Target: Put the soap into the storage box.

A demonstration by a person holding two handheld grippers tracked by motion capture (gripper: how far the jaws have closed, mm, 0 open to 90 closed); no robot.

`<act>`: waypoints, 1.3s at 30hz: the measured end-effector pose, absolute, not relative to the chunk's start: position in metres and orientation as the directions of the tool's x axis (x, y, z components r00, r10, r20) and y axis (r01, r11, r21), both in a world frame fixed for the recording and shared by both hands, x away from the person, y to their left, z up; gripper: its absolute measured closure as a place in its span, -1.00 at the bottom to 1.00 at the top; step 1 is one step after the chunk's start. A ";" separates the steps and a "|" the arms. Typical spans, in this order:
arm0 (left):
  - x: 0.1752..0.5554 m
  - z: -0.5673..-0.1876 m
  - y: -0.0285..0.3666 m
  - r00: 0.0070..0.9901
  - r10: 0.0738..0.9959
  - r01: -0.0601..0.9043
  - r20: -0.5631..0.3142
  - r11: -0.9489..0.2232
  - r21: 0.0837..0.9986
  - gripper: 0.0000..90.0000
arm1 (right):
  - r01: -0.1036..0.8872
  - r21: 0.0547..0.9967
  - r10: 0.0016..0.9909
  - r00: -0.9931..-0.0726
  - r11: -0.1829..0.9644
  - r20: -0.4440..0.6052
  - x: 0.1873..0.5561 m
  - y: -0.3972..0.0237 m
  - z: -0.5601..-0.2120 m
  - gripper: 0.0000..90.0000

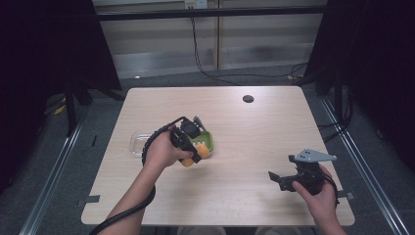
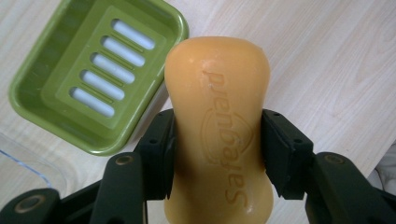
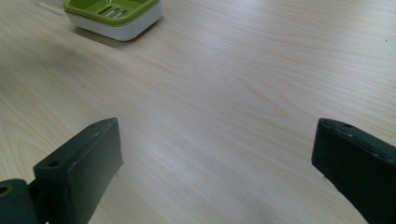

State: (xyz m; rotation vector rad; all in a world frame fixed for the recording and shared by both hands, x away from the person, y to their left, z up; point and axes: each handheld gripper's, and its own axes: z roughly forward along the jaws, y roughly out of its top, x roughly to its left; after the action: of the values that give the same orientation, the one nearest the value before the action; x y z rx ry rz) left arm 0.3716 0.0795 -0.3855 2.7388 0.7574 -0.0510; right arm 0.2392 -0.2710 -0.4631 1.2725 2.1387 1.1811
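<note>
Soap (image 2: 217,135) between left tongs (image 2: 217,154)

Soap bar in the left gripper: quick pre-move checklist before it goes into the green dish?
1. Grip: left gripper has both pads pressed on the soap bar at its narrow waist: ok.
2. Green soap dish: slotted tray bare, nothing in it: ok.
3. Alignment: the bar hangs beside the dish's edge, over the table, not over the tray: not ok.
4. Clear lid: lies off to the dish's far side, out of the path: ok.
5. Right gripper: jaws open, held well away from the dish: ok.
6. Soap surface wet or slippery: cannot tell.
</note>
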 end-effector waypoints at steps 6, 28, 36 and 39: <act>0.376 -0.382 0.080 0.858 0.498 0.512 -0.124 -0.816 0.270 0.10 | 0.529 0.816 0.856 -0.509 0.234 0.085 0.239 -0.272 -0.463 -0.97; 0.387 -0.375 0.083 0.876 0.471 0.480 -0.103 -0.831 0.282 0.10 | 0.525 0.819 0.859 -0.506 0.233 0.080 0.239 -0.272 -0.463 -0.97; 0.392 -0.373 0.085 0.878 0.469 0.476 -0.099 -0.834 0.279 0.10 | 0.526 0.818 0.862 -0.501 0.231 0.079 0.239 -0.273 -0.463 -0.97; 0.393 -0.374 0.085 0.874 0.473 0.483 -0.107 -0.829 0.283 0.10 | 0.530 0.817 0.863 -0.498 0.229 0.081 0.239 -0.273 -0.463 -0.97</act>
State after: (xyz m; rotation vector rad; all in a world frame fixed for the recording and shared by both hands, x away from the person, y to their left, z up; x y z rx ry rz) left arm 0.3934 0.0849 -0.3737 2.7432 0.7176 -0.0458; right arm 0.2391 -0.2728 -0.4631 1.2849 2.1192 1.1676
